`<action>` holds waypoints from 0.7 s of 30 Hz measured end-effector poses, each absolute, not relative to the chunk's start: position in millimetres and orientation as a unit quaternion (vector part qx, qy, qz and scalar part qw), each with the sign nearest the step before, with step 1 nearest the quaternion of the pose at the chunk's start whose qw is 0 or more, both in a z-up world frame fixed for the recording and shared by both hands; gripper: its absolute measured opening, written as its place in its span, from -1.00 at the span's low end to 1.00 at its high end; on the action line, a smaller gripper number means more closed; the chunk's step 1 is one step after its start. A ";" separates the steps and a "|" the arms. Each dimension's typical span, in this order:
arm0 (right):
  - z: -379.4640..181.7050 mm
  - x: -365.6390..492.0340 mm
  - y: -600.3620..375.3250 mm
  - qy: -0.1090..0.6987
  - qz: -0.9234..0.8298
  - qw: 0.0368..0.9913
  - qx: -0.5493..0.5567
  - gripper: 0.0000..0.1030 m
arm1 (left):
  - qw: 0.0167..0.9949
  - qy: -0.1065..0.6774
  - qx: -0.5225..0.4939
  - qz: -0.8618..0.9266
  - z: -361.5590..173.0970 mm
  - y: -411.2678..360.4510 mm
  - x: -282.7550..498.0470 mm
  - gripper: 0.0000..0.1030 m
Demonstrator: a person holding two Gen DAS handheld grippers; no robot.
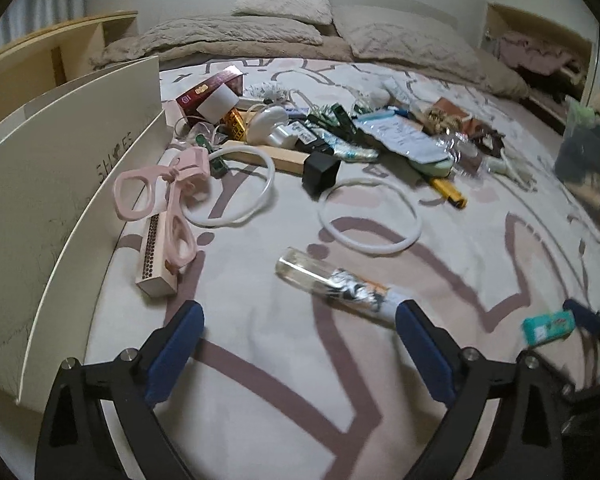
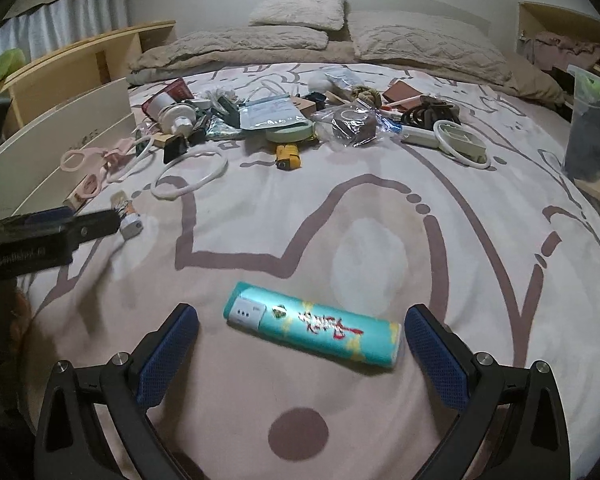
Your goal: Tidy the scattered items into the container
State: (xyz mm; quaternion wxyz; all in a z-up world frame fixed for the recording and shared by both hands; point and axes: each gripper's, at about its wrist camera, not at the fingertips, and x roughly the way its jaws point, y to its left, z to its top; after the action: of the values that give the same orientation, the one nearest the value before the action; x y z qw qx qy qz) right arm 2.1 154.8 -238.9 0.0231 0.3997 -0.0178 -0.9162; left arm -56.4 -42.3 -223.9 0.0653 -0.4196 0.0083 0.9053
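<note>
My left gripper (image 1: 299,312) is open just above the bedspread, behind a clear tube with a printed label (image 1: 336,283) that lies slantwise before its right finger. My right gripper (image 2: 301,318) is open, and a teal box with red lettering (image 2: 314,329) lies on the bed between its fingers, untouched. That box also shows in the left wrist view (image 1: 547,327). A cream shoe box (image 1: 52,184) stands open at the left. Pink scissor-like tools (image 1: 156,200), white rings (image 1: 370,216) and a pile of small items (image 1: 300,128) lie beyond.
The left gripper shows in the right wrist view (image 2: 52,228) at the left edge. Pillows (image 2: 300,32) lie at the bed's head. A wooden shelf (image 2: 80,60) stands at the left and a clear bag (image 2: 592,132) at the right.
</note>
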 end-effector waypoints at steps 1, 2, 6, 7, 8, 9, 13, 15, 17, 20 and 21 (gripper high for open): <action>-239.7 0.7 154.6 -0.017 -0.916 0.023 0.399 1.00 | 0.071 0.007 -0.424 0.903 -225.7 -43.5 -57.6 0.89; -240.2 -0.1 154.3 -0.016 -0.916 0.024 0.399 1.00 | 0.078 0.006 -0.428 0.901 -227.2 -44.0 -58.3 0.89; -241.0 0.1 152.7 -0.001 -0.919 0.028 0.393 0.76 | 0.101 0.012 -0.427 0.899 -227.9 -37.7 -59.8 0.93; -240.6 0.8 152.7 0.002 -0.920 0.030 0.391 0.70 | 0.108 0.016 -0.427 0.898 -228.3 -35.5 -61.0 0.99; -240.4 1.1 152.7 0.005 -0.920 0.033 0.390 0.63 | 0.113 0.020 -0.428 0.897 -228.8 -34.0 -62.3 1.00; -240.3 1.5 152.8 0.008 -0.920 0.035 0.389 0.62 | 0.118 0.023 -0.429 0.895 -229.4 -32.9 -63.9 1.00; -240.7 4.7 155.8 0.010 -0.920 0.050 0.388 0.62 | 0.130 0.020 -0.438 0.889 -232.3 -34.2 -71.2 1.00; -241.1 6.7 156.2 0.014 -0.920 0.059 0.387 0.62 | 0.134 0.026 -0.442 0.887 -233.1 -33.3 -74.2 1.00; -241.4 9.0 156.6 0.019 -0.919 0.068 0.387 0.62 | 0.141 0.037 -0.446 0.883 -233.6 -30.6 -78.2 1.00; -241.8 11.3 157.6 0.020 -0.919 0.077 0.387 0.62 | 0.157 0.050 -0.454 0.876 -235.1 -28.6 -85.5 1.00; -242.0 11.7 157.6 0.020 -0.919 0.078 0.387 0.62 | 0.161 0.050 -0.456 0.874 -235.5 -29.1 -87.4 1.00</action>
State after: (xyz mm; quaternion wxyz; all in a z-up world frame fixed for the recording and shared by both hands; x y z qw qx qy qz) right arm 11.7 157.6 -242.0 0.0780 0.3868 0.0204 -0.9186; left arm -87.4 -29.1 -235.5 0.1614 -0.4560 0.0505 0.8737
